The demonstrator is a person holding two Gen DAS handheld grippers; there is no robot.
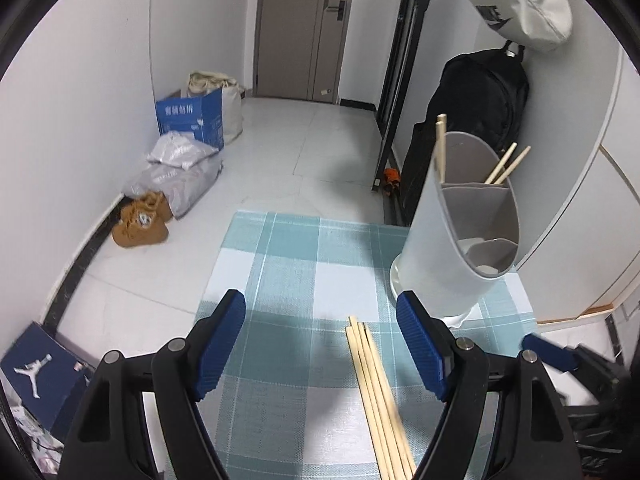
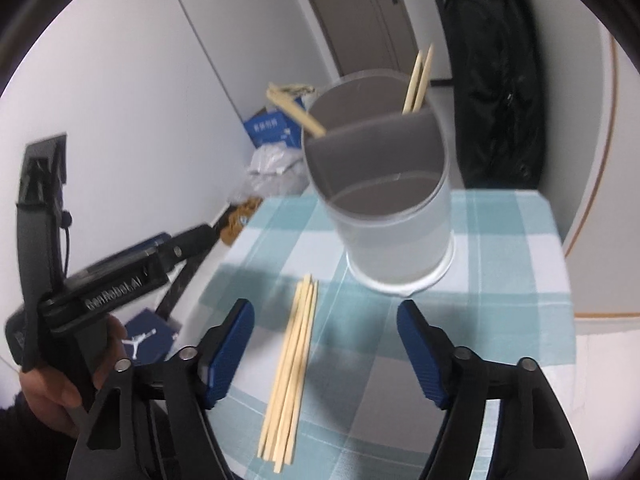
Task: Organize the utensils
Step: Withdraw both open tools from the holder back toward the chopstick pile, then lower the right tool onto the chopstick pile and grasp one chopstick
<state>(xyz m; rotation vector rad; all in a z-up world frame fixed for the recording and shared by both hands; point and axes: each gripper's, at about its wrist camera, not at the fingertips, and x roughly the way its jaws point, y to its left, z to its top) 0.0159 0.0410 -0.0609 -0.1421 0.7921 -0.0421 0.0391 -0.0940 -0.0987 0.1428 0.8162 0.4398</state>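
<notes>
So, quick rundown. Small surface [image 1: 280, 280] w/ a teal-and-white checked cloth [image 2: 500, 248] on it. A bundle of loose wooden chopsticks [image 2: 294, 364] is lying flat on the cloth, near side, pointing roughly toward the far edge. Far right of the cloth there's a tall grey utensil holder [image 1: 452, 248] on a white base, split into compartments. It already has a few chopsticks standing in the far compartment [image 1: 506, 164], leaning out over the rim. The nearer compartments look empty afaict.

Left hand-held gripper [image 1: 320, 344] hovers above the cloth, blue pads spread wide, nothing pinched. In the left wrist view the chopstick bundle [image 1: 378, 392] sits between the pads, closer to the right one, not touching either.

Right hand-held gripper [image 2: 326, 352] is also spread apart w/ the bundle between its pads, nearer the left one, no contact. It's a bit blurry tho.

In the right wrist view you can see the person's hand [image 2: 60, 392] wrapped round the other gripper's handle on the left.

Background: white tiled floor [image 1: 280, 148], blue box [image 1: 192, 120], brown shoes [image 1: 140, 224], black backpack [image 1: 480, 96] against the wall, door [image 1: 300, 28] at the far end.
</notes>
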